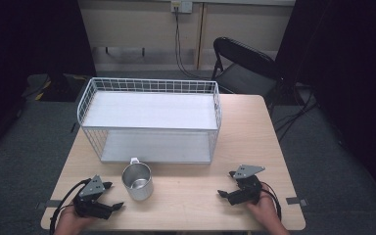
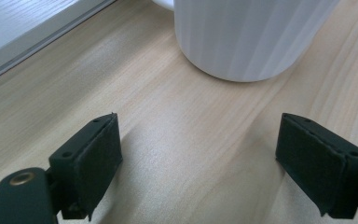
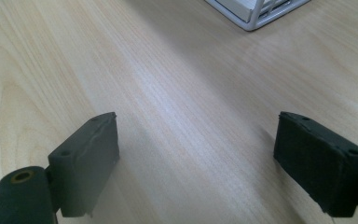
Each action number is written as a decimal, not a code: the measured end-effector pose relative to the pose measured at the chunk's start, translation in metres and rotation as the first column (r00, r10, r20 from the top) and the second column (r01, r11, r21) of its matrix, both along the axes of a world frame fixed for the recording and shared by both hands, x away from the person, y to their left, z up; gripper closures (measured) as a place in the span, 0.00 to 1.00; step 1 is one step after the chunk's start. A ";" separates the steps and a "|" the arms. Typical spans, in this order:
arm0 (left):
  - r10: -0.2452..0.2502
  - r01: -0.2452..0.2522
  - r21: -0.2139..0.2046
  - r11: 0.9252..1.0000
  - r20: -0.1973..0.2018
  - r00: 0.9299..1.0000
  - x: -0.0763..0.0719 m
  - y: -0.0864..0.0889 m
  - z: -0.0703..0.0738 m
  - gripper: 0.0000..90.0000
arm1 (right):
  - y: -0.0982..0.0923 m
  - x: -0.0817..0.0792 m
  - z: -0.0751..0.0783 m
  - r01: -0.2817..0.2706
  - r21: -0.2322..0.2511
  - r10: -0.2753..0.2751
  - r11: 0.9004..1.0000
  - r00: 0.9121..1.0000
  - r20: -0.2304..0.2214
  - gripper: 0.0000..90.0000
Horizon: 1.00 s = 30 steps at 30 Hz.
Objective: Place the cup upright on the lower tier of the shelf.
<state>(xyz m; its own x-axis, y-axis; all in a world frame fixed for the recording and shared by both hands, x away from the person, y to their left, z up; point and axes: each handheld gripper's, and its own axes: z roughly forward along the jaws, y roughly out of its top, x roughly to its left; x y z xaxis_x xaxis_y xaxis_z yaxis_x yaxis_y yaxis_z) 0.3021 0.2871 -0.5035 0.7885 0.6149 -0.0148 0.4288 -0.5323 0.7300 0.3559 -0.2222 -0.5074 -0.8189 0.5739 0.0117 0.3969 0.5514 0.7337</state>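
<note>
the left gripper [image 1: 111, 196] sits low at the near left of the table [image 1: 254, 127], held by a hand [image 1: 68, 223] coming in from the bottom edge, its jaws spread wide with nothing between them. in the left gripper view the pads [image 2: 95, 161] frame bare wood, with the metal mug [image 2: 247, 37] just ahead and apart from them. the right gripper [image 1: 226, 184] rests at the near right, held by the other hand [image 1: 264, 213], its jaws also wide apart over bare table, pointing leftward.

the metal mug [image 1: 137, 181] stands upright near the front of the table, just right of the left gripper, shiny and empty, its handle turned toward the white wire shelf rack [image 1: 149, 117] directly behind it. a corner of that rack [image 3: 261, 11] appears in the right gripper view.
</note>
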 end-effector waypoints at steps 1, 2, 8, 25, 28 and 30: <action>0.002 -0.002 0.005 1.000 0.000 1.000 0.000 0.000 0.001 0.16 | 0.000 0.000 0.000 0.000 0.000 0.000 1.000 1.000 0.000 0.15; 0.007 -0.007 0.011 1.000 -0.003 1.000 0.000 0.001 0.001 0.17 | 0.000 0.000 0.000 0.000 0.000 0.000 1.000 1.000 0.000 0.15; 0.017 -0.016 0.033 0.999 -0.019 1.000 0.001 0.001 0.004 0.20 | 0.000 0.000 0.000 -0.001 0.000 0.001 1.000 1.000 0.000 0.15; -0.028 0.028 0.013 1.000 -0.002 1.000 -0.005 0.007 0.048 0.24 | 0.000 0.000 0.000 -0.003 0.001 0.003 1.000 1.000 -0.001 0.15; -0.035 0.035 0.016 0.999 -0.004 0.999 -0.006 0.005 0.051 0.25 | 0.000 0.000 0.000 -0.003 0.001 0.003 1.000 1.000 -0.001 0.15; -0.043 0.043 0.017 0.999 0.002 0.999 -0.007 0.003 0.057 0.25 | 0.000 0.000 0.000 -0.003 0.001 0.003 1.000 1.000 -0.001 0.15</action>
